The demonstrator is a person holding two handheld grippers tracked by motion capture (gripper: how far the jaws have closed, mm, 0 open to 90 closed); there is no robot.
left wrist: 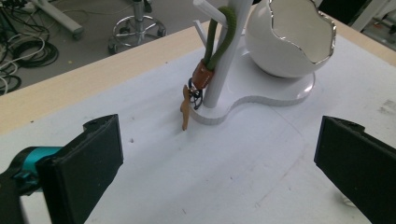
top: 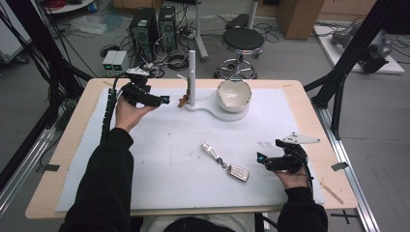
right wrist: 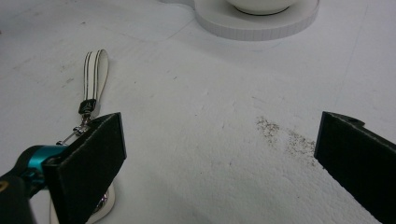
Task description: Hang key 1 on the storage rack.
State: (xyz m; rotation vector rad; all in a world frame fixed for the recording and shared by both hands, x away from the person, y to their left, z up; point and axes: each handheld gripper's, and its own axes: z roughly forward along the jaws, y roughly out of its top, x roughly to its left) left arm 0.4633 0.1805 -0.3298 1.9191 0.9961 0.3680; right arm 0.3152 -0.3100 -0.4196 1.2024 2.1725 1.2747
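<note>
left hand-held gripper [top: 162,100]: jaws wide, empty, near key stand [top: 192,77]
right hand-held gripper [top: 261,159]: jaws wide, empty, beside car key [top: 239,172]

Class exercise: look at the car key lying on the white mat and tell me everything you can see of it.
The car key lies flat on the white mat, near the front right, free of both tongs. It has a pale, silvery fob with dark buttons, a short metal chain link, and a whitish loop strap with dark stitching lines. It stretches diagonally, strap end toward the middle of the mat. The right tongs sit just beside the fob, jaws open; in the right gripper view one jaw partly hides the fob.
</note>
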